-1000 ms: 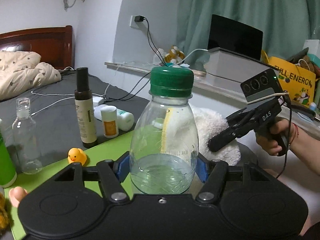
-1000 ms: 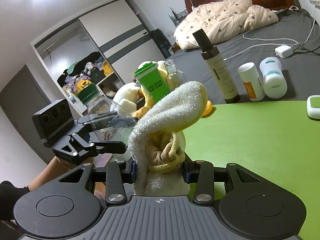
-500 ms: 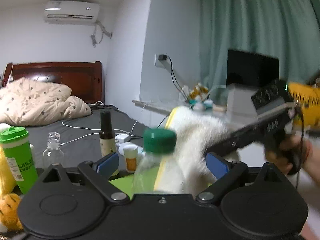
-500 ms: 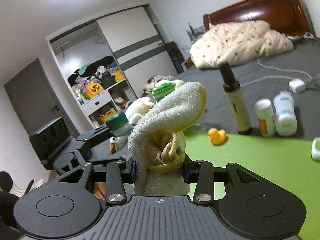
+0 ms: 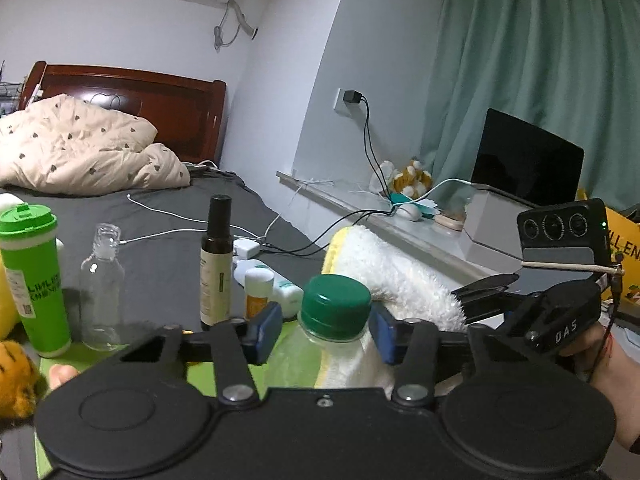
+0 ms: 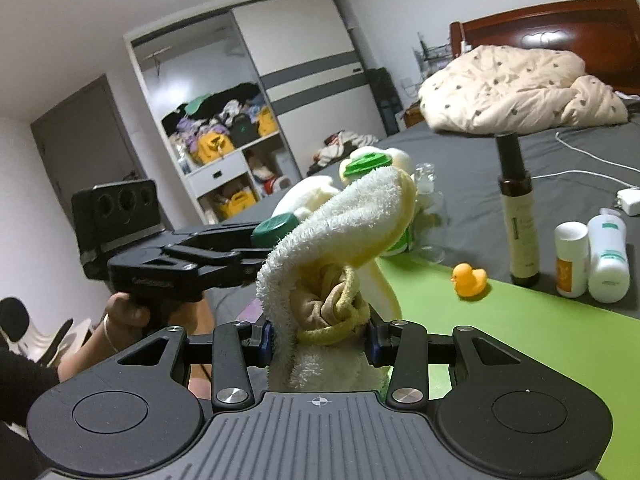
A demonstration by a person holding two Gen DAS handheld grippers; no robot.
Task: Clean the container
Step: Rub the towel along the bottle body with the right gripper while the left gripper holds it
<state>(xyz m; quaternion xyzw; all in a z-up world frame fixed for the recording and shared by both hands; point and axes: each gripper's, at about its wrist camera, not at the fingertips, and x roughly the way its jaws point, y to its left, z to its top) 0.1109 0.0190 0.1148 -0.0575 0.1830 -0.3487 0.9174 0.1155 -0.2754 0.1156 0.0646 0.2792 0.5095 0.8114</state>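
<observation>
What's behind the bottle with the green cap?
A fluffy white towel, held by the right gripper, sits right behind the bottle. The towel's lower part is hidden behind the bottle and left gripper.

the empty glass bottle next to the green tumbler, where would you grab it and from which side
Grip the glass bottle low on its wide round body, not the narrow open neck. It stands upright, so come in level from the front, over the green mat: the green tumbler crowds one side and the dark spray bottle stands on the other.
</observation>
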